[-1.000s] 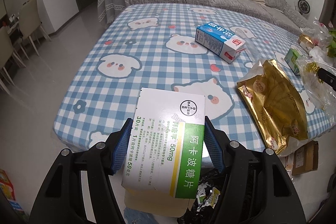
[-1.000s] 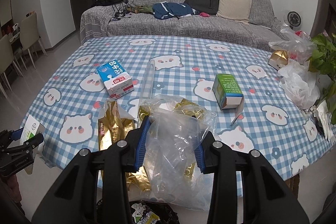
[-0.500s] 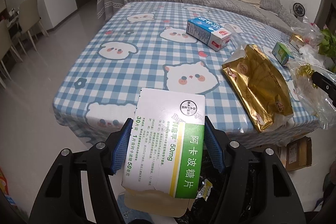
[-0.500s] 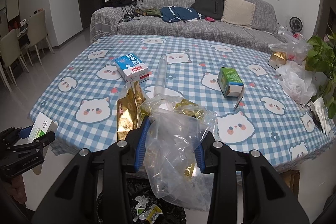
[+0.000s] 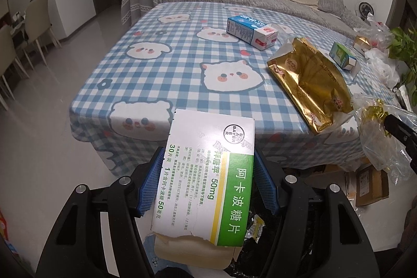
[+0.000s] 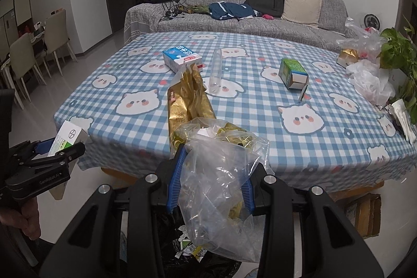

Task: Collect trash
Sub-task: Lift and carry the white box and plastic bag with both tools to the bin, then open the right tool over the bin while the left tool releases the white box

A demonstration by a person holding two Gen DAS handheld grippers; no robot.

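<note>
My left gripper (image 5: pixel 208 179) is shut on a white and green medicine box (image 5: pixel 206 173), held off the table's near edge; the box also shows at the left of the right wrist view (image 6: pixel 66 138). My right gripper (image 6: pixel 212 180) is shut on a crumpled clear plastic bag (image 6: pixel 219 173) with gold wrappers inside. Below both grippers lies a black trash bag (image 6: pixel 187 246) with scraps in it. On the checked tablecloth (image 6: pixel 260 100) rest a gold foil bag (image 6: pixel 189 98), a blue milk carton (image 6: pixel 182 57), a clear plastic bottle (image 6: pixel 216 72) and a green carton (image 6: pixel 293 72).
A grey sofa (image 6: pixel 260 14) with a backpack and clothes stands behind the table. Plastic bags (image 6: pixel 370 80) and a plant (image 6: pixel 398 51) crowd the table's right end. Cardboard boxes (image 6: pixel 365 212) lie under the table at right. Dining chairs (image 6: pixel 31 56) stand at far left.
Both grippers have pulled back from the table with their loads, so the table edge now lies further ahead and the trash bag shows below them. Neither grip has changed.
</note>
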